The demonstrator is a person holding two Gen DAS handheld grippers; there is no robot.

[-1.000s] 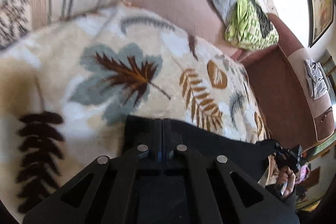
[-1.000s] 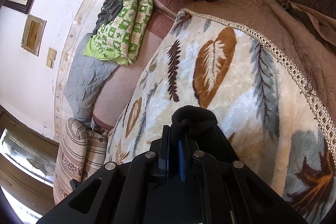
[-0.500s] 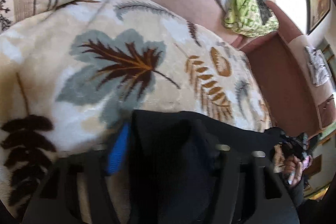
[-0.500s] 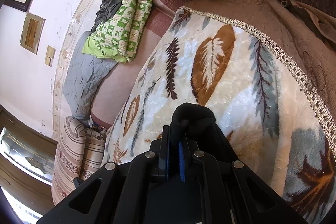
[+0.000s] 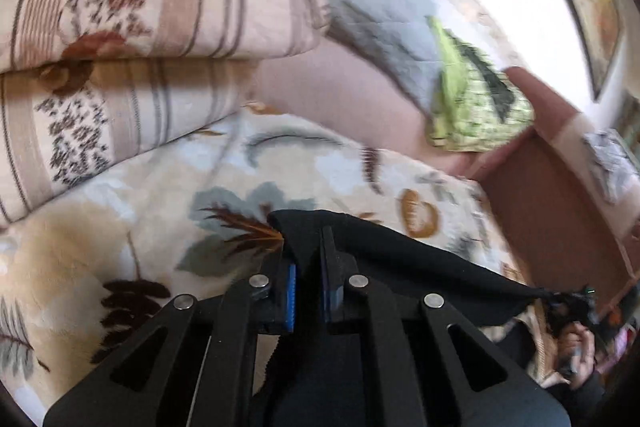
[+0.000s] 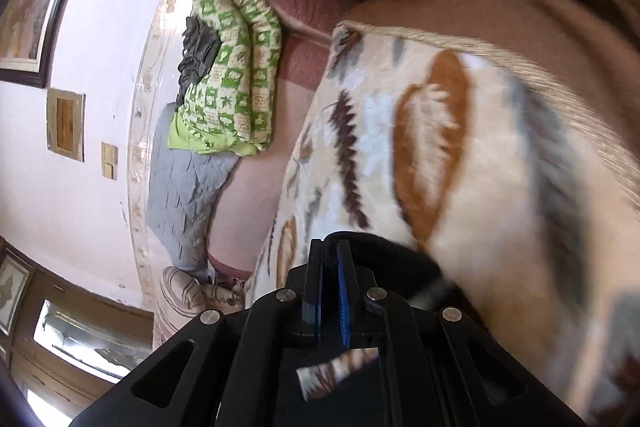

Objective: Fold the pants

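Both grippers, left gripper (image 5: 308,259) and right gripper (image 6: 330,267), clamp the black pants (image 5: 400,259).

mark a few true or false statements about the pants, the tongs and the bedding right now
1. The left tongs are shut on the black pants. True.
2. The pants hang stretched between both tongs. True; the right tongs pinch the far end.
3. The leaf-print blanket is plain blue. False; it is cream with brown and grey leaves.
4. The striped pillows lie on the pants. False; they sit beyond them, apart.
5. The green quilt is folded. True.
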